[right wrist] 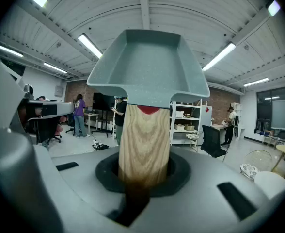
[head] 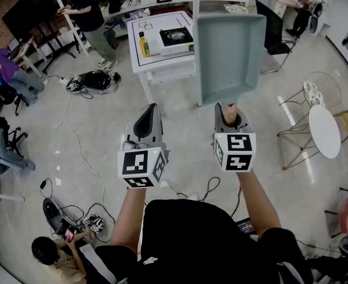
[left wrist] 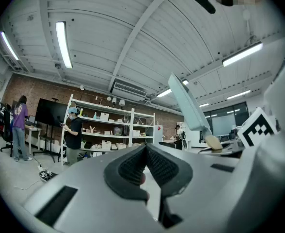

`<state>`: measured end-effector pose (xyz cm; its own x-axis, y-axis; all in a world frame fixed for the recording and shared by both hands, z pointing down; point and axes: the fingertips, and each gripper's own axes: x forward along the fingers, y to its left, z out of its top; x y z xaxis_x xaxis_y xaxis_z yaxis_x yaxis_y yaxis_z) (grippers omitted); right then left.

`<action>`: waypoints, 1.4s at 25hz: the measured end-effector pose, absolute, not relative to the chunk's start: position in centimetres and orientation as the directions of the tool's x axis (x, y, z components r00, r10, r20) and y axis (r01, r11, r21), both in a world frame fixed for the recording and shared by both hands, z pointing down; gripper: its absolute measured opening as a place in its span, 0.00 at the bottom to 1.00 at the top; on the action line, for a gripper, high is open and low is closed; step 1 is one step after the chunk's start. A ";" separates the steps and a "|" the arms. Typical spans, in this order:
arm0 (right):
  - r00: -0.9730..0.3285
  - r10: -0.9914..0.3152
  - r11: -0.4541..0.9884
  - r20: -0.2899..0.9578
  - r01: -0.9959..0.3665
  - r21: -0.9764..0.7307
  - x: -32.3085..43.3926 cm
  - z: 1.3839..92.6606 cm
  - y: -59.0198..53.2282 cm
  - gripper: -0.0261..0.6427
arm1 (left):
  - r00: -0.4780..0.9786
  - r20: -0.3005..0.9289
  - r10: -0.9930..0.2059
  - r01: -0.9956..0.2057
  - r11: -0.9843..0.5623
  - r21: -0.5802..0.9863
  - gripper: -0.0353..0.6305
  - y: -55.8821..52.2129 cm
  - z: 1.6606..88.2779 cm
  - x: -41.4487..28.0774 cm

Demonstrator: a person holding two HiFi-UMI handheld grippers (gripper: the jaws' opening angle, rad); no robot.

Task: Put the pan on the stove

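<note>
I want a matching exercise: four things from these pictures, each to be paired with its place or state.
1. pan
2. left gripper
3. stove
4. yellow bottle

a. stands beside the stove
b. held by its wooden handle in the right gripper
c. fingers together
d. on the white table, without a pan

Pairs: 1-b, 2-c, 3-d, 4-a

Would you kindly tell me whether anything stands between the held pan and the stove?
Nothing visible does. The right gripper holds the pan by its wooden handle over the floor; the stove on the white table ahead has a bare top, and the yellow bottle stands to its left, off it.
</note>
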<state>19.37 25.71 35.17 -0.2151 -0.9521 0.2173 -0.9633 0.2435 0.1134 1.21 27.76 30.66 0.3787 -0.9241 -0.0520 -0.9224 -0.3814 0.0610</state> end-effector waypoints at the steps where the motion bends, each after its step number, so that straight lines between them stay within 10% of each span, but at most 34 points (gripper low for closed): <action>1: -0.216 -0.952 0.244 0.216 -0.963 0.114 19.3 35.1 25.7 0.09 | 0.378 -0.051 -0.924 -0.923 -0.381 0.061 0.07 27.8 30.7 1.2; 35: -0.230 -0.943 0.261 0.241 -0.960 0.103 15.1 35.8 8.2 0.09 | 0.383 -0.034 -0.923 -0.919 -0.385 0.085 0.07 10.1 31.8 -2.3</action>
<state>15.05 8.15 35.85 -0.2303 -0.9429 0.2406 -0.9598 0.2608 0.1035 -2.30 10.10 31.82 0.3832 -0.9230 -0.0339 -0.9191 -0.3847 0.0847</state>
